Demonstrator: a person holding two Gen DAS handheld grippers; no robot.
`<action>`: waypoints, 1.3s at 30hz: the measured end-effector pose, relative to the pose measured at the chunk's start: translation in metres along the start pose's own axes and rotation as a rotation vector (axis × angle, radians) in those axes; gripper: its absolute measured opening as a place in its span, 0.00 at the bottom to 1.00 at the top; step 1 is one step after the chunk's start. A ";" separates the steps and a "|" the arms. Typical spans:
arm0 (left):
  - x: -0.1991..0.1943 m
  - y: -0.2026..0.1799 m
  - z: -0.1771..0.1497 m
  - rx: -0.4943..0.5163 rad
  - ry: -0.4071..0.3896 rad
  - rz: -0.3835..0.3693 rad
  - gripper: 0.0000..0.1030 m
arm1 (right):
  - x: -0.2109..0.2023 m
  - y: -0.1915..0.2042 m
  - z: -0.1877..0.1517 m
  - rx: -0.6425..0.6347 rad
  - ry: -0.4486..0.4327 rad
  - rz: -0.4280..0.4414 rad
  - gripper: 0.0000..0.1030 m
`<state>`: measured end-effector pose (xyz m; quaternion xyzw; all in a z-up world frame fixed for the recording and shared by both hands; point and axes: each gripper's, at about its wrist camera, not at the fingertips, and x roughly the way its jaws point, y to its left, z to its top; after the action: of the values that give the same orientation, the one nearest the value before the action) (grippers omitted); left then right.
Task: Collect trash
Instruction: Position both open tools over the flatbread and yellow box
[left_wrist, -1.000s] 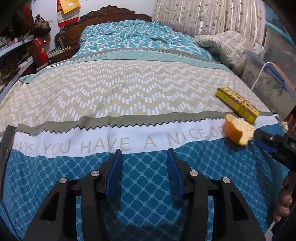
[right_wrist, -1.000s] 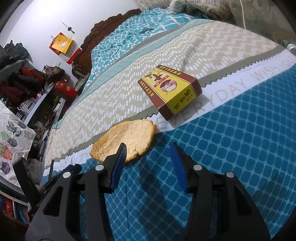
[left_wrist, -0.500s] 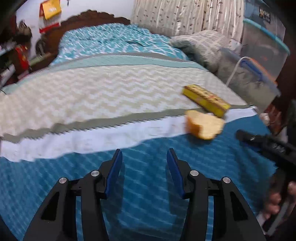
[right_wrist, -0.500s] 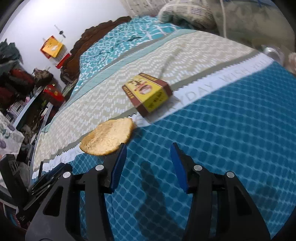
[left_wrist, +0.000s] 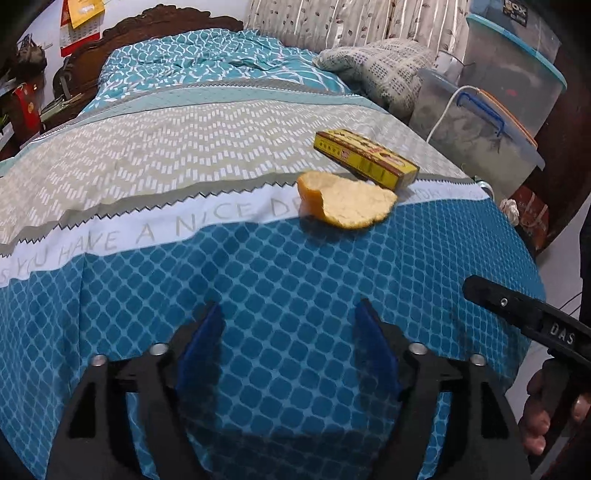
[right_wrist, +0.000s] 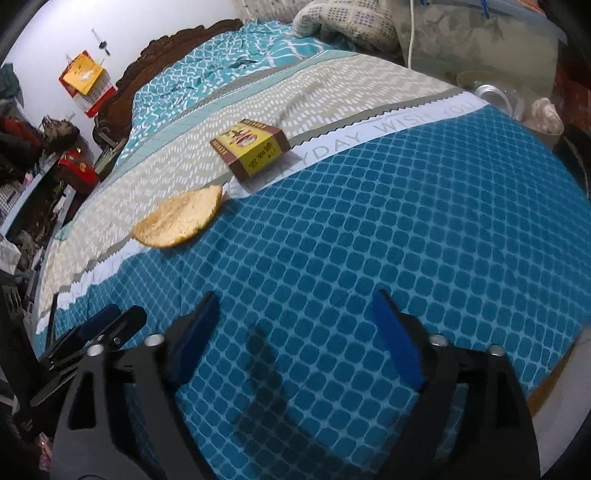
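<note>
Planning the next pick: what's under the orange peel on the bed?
The orange peel lies directly on the bedspread, straddling its white lettered band and blue pattern. The yellow box sits behind it. Anything beneath the peel's curve is hidden.

home bedroom: made bed with patterned quilt, carved wooden headboard, curtains, plastic storage bins; cluttered shelves at left, probably clothes.

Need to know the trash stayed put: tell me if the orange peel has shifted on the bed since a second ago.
No. The orange peel still lies across the white lettered stripe, next to the yellow box; only the cameras moved.
</note>
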<state>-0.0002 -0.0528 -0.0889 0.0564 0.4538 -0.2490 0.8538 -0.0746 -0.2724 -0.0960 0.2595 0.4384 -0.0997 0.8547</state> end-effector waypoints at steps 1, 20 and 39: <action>0.000 -0.001 -0.001 0.005 0.002 0.004 0.77 | -0.001 0.001 -0.003 -0.007 -0.002 -0.001 0.87; -0.003 -0.002 0.004 0.018 -0.006 0.054 0.90 | -0.035 0.003 -0.013 -0.047 -0.151 -0.024 0.93; -0.073 -0.016 0.064 0.091 -0.322 0.213 0.89 | -0.069 0.019 -0.003 -0.121 -0.325 -0.052 0.84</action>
<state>0.0061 -0.0597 0.0095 0.1020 0.2909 -0.1833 0.9335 -0.1103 -0.2592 -0.0354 0.1767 0.3065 -0.1359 0.9254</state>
